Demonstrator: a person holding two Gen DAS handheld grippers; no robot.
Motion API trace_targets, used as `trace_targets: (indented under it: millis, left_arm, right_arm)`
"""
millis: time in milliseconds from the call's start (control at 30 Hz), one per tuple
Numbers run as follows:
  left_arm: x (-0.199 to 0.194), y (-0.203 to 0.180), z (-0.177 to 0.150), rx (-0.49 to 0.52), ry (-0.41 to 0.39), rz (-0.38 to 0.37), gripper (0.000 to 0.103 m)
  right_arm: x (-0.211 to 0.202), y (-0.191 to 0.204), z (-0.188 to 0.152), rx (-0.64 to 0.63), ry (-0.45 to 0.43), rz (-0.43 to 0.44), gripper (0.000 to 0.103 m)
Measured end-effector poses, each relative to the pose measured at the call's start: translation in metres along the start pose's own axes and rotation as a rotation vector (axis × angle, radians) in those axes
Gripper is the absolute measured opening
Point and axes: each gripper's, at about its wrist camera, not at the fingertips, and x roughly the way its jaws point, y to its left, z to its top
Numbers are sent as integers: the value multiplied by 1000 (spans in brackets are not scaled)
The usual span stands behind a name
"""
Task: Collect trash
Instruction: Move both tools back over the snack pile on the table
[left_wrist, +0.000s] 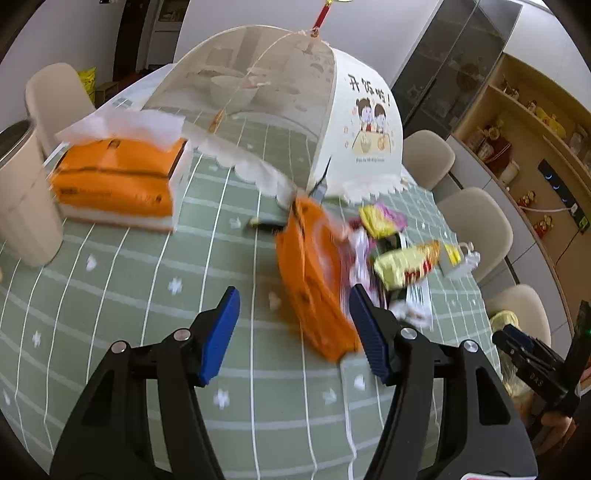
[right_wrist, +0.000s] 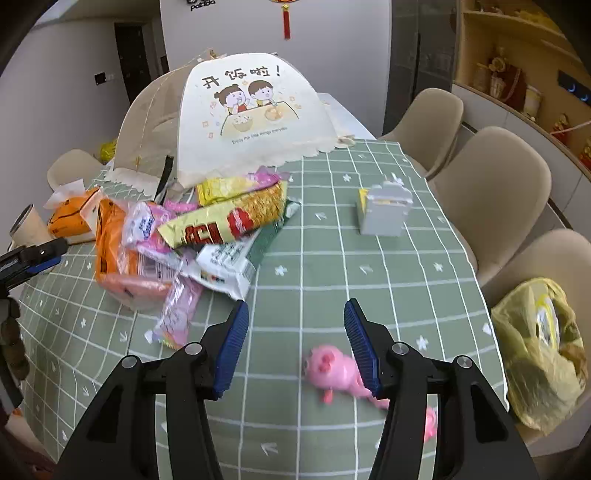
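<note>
A heap of empty snack wrappers (right_wrist: 221, 225) lies on the green checked tablecloth (right_wrist: 332, 266) in front of a mesh food cover (right_wrist: 251, 114). On its left side is an orange wrapper (left_wrist: 314, 280). My left gripper (left_wrist: 293, 314) hangs open just above the cloth. The orange wrapper lies against the inside of its right finger and the left pad is well clear of it. My right gripper (right_wrist: 295, 332) is open over bare cloth to the right of the heap, with nothing between its pads. A yellow plastic bag (right_wrist: 539, 350) sits on a chair at the table's right edge.
A pink pig toy (right_wrist: 332, 369) lies under my right gripper's right finger. A grey box (right_wrist: 384, 210) stands further back. An orange tissue pack (left_wrist: 114, 177) and a beige cup (left_wrist: 26, 199) stand left of the heap. Beige chairs (right_wrist: 491, 192) line the right side.
</note>
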Motion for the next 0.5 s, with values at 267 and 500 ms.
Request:
trace_targets:
  millis: [267,500]
  left_arm:
    - [66,-2,75,199,-51,-52,59]
    - [166,-1,86,252,202,-85,53]
  right_arm:
    - [31,-4,19,28,42,24,51]
    - [51,-18,20,31,85,12,51]
